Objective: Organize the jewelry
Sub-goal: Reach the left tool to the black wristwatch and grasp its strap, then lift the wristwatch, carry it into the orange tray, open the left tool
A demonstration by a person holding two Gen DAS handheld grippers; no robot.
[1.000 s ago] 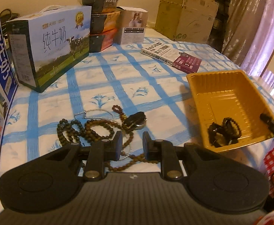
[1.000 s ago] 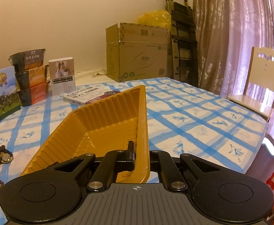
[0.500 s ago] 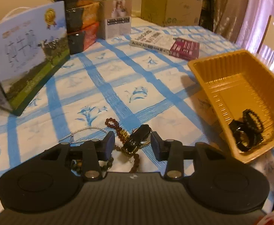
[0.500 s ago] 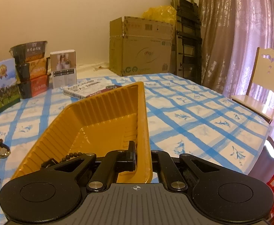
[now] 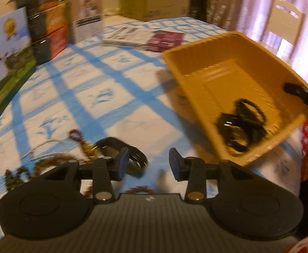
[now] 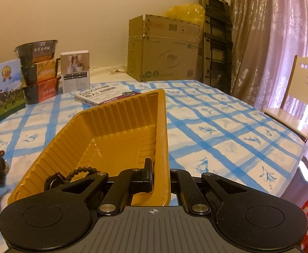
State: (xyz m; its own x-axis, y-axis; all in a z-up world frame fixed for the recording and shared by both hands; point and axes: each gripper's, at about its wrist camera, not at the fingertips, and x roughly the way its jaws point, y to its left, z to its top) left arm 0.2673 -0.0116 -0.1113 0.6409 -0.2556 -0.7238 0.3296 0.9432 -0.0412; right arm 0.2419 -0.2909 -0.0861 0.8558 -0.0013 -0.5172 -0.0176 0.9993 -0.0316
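Left hand-held gripper spread beside watch | right hand-held gripper pinching tray rim | risk: snagging beads, dragging tangle

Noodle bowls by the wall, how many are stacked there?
3, in one stack: black bowl on top, orange bowl in the middle, red bowl at the bottom. None seem hidden.

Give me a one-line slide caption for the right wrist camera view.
Right gripper clamps the rim of the yellow tray, dark bracelets lying in its near end.
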